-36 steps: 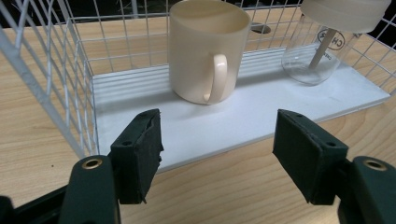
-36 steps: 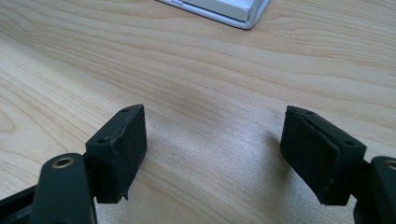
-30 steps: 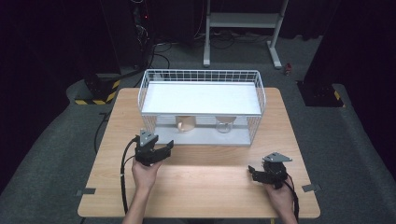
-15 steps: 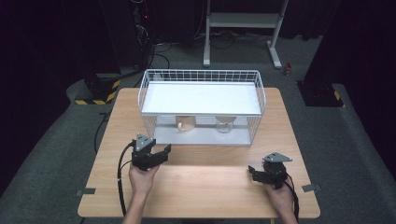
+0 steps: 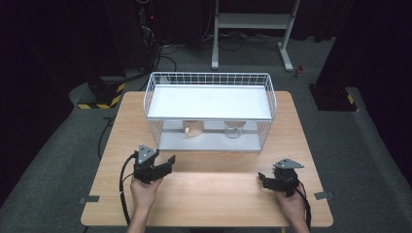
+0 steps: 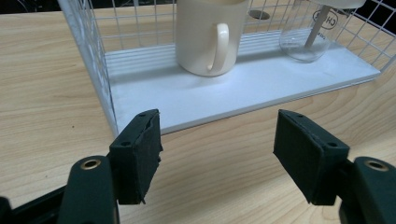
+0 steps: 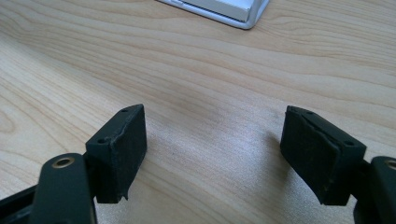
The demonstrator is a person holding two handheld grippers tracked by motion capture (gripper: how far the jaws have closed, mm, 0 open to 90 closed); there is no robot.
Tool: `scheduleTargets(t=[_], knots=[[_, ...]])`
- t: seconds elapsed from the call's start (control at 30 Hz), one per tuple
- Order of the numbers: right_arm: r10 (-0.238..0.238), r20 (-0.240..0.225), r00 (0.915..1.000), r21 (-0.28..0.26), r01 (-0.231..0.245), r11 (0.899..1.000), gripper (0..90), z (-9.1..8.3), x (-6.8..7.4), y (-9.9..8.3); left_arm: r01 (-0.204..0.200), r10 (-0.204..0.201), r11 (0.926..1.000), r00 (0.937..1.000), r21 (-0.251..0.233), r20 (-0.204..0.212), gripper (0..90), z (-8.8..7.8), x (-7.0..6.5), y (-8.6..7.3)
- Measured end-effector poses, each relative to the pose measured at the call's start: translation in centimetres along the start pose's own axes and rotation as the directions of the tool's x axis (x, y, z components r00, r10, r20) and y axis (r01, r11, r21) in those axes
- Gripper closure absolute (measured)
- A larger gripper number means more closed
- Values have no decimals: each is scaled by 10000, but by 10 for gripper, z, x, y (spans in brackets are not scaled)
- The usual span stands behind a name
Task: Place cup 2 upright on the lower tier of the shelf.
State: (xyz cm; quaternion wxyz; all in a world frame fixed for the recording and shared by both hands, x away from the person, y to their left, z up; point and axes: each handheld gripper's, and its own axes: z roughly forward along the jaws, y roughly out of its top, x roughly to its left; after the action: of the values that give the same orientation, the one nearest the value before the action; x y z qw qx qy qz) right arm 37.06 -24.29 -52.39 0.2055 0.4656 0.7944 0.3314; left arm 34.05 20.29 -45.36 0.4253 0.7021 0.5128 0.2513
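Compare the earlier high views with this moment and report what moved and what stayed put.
The left gripper has drawn back from the wire rack toward the table's near edge, jaws open and empty. Nothing was taken or let go. The right gripper stayed at the near right, open and empty. The cream mug and the clear glass rest on the rack's lower shelf as before.

Two black grippers (image 5: 167,161) (image 5: 261,177) — square pads, brass-ringed screws, grey three-cornered top plates — trailing black cables.
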Motion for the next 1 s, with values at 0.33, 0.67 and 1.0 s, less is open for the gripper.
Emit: scheduleTargets(t=[0.33, 0.67, 1.0], knots=[[24, -2, 10000, 3, -24, 10000, 229, 0, 0, 0, -90, 91, 9999, 9999, 61, -115, 323, -5, -1, -8], [10, -1, 10000, 4, -10, 10000, 229, 0, 0, 0, -304, 312, 9991, 9991, 284, -276, 323, -6, -3, -17], [-6, 3, 10000, 1, 6, 10000, 229, 0, 0, 0, -309, 328, 9982, 9987, 520, -377, 323, -5, -4, -28]])
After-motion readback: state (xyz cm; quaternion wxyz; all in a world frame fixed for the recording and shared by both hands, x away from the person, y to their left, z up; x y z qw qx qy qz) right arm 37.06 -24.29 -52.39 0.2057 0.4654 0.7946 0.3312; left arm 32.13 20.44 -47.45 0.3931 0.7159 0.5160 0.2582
